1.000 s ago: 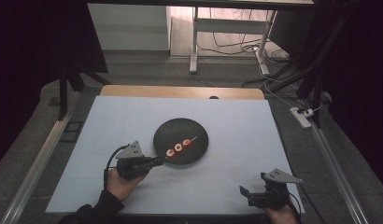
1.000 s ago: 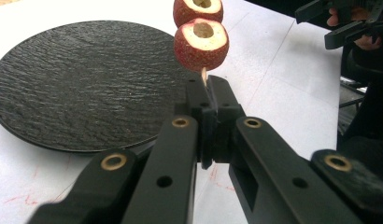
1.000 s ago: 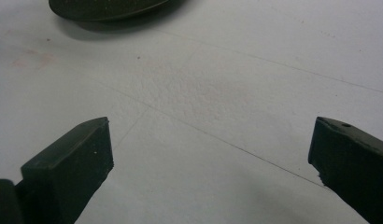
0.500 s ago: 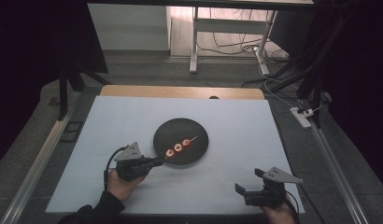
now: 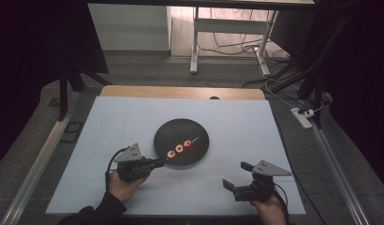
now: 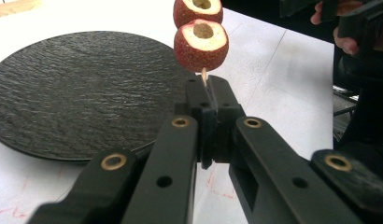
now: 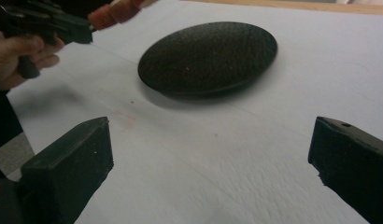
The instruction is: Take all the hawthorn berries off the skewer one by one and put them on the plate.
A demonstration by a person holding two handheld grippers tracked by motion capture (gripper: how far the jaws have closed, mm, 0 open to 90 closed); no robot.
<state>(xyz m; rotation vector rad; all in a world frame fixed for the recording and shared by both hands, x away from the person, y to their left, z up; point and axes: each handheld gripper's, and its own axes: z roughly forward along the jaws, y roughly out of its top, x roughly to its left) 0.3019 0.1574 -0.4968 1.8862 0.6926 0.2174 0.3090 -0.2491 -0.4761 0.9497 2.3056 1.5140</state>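
In the high view, a skewer (image 5: 181,147) of red fruit slices is held over the black plate (image 5: 181,126) by the left gripper (image 5: 161,162), while the right gripper (image 5: 235,175) is seen near the white surface (image 5: 124,117)'s front edge. In the left gripper view, the fingers (image 6: 199,93) are clenched on the stick below the fruit. In the right gripper view, the fingers (image 7: 68,163) are spread wide, nothing between them, and the plate lies ahead.

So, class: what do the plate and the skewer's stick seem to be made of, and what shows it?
Plate: probably slate or slate-look ceramic, matt black, with a rippled, layered surface. Skewer: its thin pale stick looks like wood or bamboo, clamped in the left gripper; the red rounds on it look like cored fruit, possibly imitation.
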